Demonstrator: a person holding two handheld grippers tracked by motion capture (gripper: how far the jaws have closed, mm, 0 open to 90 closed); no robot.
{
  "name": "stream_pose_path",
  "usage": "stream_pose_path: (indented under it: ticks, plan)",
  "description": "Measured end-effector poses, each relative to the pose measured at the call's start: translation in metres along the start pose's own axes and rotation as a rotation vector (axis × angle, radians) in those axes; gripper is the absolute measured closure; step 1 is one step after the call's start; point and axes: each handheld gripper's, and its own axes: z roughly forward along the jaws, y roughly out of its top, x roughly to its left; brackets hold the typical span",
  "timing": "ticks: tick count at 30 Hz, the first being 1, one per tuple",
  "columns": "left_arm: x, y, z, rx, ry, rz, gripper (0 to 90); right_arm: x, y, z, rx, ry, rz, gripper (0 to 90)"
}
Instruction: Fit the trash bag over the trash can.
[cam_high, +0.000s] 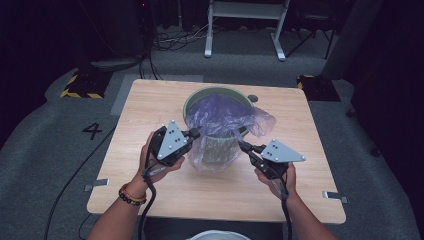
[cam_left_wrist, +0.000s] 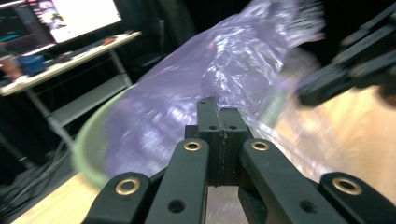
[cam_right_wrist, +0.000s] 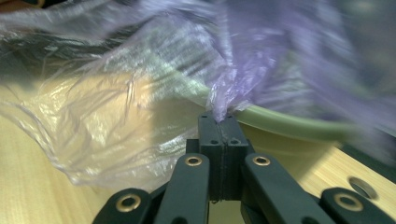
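Green bin (cam_high: 200, 98) stands mid-worktop (cam_high: 150, 195), bare wood all round; purple plastic bag (cam_high: 220, 117) drapes its rim, pinched by left hand-held gripper (cam_high: 194, 134) and right hand-held gripper (cam_high: 243, 145)

Both forearms came in from six o'clock. The left claw (cam_high: 192, 134) pointed toward three o'clock, jaws pressed together; the right claw (cam_high: 243, 145) pointed toward ten o'clock, jaws likewise clamped tight.
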Motion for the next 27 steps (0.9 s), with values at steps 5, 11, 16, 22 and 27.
stream_pose_path:
  ticks: [5,11,16,22,27]
  plan:
    - [0.024,-0.013,-0.005,0.029,0.074,-0.036,90.0,-0.019,-0.006,-0.01,0.007,-0.058,0.038,90.0]
    - [0.043,-0.034,0.0,0.085,0.089,-0.077,90.0,-0.041,-0.019,-0.007,0.028,-0.107,0.096,90.0]
    - [0.053,-0.056,0.011,0.123,0.063,-0.132,90.0,-0.058,-0.03,0.001,0.045,-0.131,0.147,90.0]
    - [0.053,-0.075,0.021,0.18,0.005,-0.156,90.0,-0.071,-0.043,0.015,0.088,-0.113,0.193,90.0]
    - [0.049,-0.073,0.018,0.156,-0.008,-0.154,90.0,-0.066,-0.042,0.012,0.038,-0.097,0.164,58.3]
